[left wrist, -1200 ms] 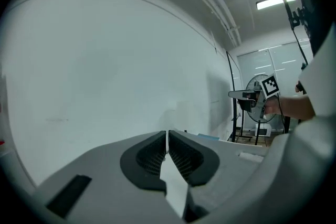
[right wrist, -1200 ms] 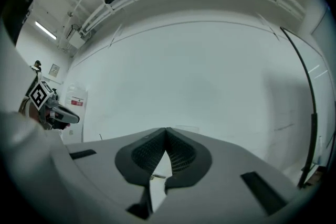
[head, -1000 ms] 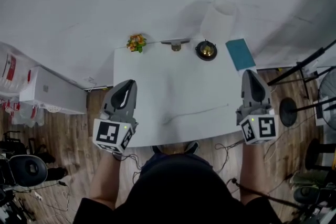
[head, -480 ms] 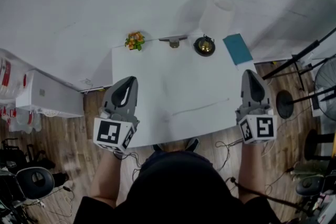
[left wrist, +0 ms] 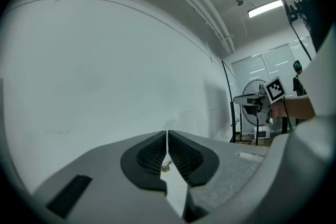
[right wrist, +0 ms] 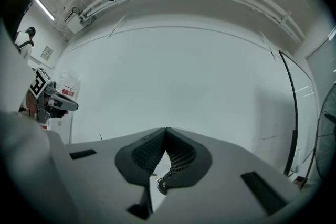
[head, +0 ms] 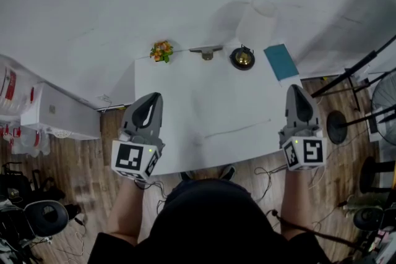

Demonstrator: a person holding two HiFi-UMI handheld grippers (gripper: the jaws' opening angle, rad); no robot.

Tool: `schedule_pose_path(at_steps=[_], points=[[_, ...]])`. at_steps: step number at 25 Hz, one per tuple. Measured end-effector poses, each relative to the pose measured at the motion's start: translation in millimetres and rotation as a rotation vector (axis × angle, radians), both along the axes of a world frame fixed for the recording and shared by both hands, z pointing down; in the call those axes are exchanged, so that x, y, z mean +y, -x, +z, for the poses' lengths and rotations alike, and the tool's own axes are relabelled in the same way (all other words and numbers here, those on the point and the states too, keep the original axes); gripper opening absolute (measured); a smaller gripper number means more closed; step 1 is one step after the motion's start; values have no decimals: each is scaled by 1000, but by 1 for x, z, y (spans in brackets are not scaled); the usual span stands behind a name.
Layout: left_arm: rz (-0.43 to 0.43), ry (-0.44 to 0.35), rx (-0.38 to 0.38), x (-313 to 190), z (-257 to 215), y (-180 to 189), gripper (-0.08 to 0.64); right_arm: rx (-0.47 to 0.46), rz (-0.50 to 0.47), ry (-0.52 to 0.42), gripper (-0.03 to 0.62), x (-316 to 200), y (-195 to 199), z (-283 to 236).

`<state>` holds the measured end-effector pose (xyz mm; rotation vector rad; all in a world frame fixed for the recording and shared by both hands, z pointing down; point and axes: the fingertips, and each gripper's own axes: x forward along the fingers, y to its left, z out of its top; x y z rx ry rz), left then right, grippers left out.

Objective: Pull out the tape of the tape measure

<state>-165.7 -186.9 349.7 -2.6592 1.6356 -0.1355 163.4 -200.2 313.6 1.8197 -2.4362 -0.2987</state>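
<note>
A round black case with a brass-coloured centre [head: 242,58], apparently the tape measure, lies at the far edge of the white table [head: 204,102]; no tape is drawn out of it. My left gripper [head: 151,99] is held over the table's near left corner, shut with nothing in it [left wrist: 167,134]. My right gripper [head: 297,89] is held over the near right corner, also shut and empty [right wrist: 166,129]. Both are well short of the case. Through the right jaws' gap a small dark round thing [right wrist: 164,184] shows.
Along the far edge lie a small orange flower bunch [head: 161,50], a grey metal piece [head: 206,52] and a teal book [head: 281,62]. A white roll [head: 257,21] stands behind. A white cabinet [head: 59,111] is at the left; stands and a fan [head: 371,120] are at the right.
</note>
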Motion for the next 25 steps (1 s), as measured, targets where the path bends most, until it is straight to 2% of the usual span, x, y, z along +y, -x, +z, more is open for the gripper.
schedule_pose_path(at_steps=[25], points=[[-17,18,-6,4,8,-7,12,1,-23,10,5,-1,-5,7]])
